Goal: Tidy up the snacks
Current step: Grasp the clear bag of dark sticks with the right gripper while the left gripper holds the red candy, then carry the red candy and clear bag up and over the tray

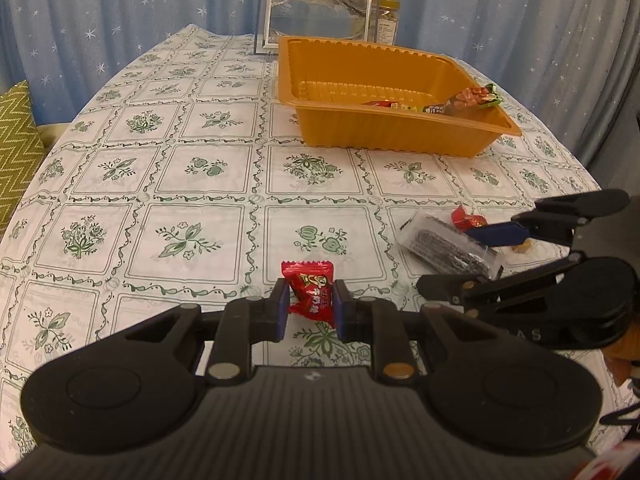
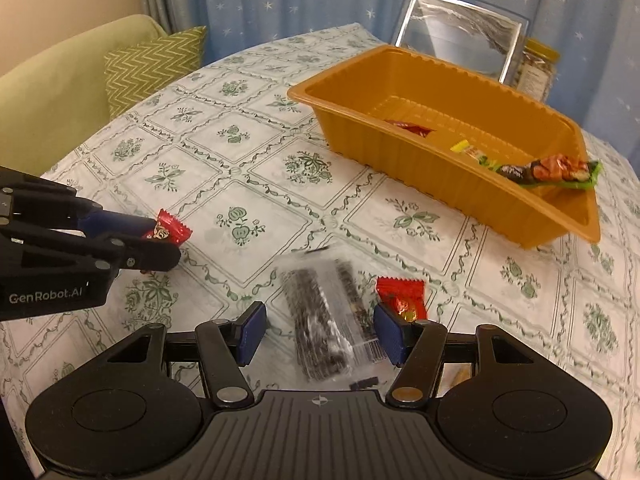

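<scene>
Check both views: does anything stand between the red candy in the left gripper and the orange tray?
Nothing visible does. The left gripper holds the red candy, and only bare tablecloth lies between it and the orange tray.

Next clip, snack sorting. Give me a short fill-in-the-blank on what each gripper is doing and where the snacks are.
1. The left gripper is shut on a ____ candy.
2. The right gripper has its jaws either side of a clear ____.
3. The snacks already sorted lie in the ____ tray.

Missing: red; packet; orange
</scene>
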Motion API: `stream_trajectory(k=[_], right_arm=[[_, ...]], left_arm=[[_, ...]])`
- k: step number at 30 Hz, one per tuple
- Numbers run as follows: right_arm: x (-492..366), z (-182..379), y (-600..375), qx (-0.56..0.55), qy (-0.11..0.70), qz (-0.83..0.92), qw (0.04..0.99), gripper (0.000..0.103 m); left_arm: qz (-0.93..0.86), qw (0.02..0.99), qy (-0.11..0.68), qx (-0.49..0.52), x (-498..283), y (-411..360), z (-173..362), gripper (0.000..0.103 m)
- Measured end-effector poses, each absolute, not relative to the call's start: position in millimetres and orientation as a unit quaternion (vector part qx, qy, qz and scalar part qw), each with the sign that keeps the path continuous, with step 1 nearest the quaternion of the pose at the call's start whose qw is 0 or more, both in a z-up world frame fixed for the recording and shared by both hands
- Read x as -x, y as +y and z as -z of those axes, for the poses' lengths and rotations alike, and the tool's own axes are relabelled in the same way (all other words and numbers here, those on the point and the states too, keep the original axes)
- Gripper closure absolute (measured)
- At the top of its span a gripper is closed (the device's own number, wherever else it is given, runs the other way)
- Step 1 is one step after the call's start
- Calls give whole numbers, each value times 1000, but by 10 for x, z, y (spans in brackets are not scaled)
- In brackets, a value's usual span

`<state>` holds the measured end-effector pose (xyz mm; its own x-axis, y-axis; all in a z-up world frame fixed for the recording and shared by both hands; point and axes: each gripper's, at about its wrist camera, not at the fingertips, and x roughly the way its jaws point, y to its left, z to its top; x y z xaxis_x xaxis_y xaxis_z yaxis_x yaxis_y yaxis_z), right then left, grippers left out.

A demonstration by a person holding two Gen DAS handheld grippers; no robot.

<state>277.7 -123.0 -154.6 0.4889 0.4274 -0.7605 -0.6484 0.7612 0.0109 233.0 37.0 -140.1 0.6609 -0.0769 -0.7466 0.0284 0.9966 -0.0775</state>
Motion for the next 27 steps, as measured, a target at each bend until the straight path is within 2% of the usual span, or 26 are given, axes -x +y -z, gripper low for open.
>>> stream_trajectory(k=[1,4,19,27], right_arm=[[-2753,1554,-1230,140,396,-313,852,54],[-2679,1555,-1262,121,398,-302,858,61],[-2120,1317,-1634,-13,415,-199,888,63],[-1925,1130,-1780,-36,407,-175,896,63]], left_arm=[[29,911,411,30,-2326,370,1399,83],[29,911,411,30,-2303,372,1391,83],[49,913,405,26,-2045,217,1223,83],[60,916,396,19,-1948,129,1066,83]])
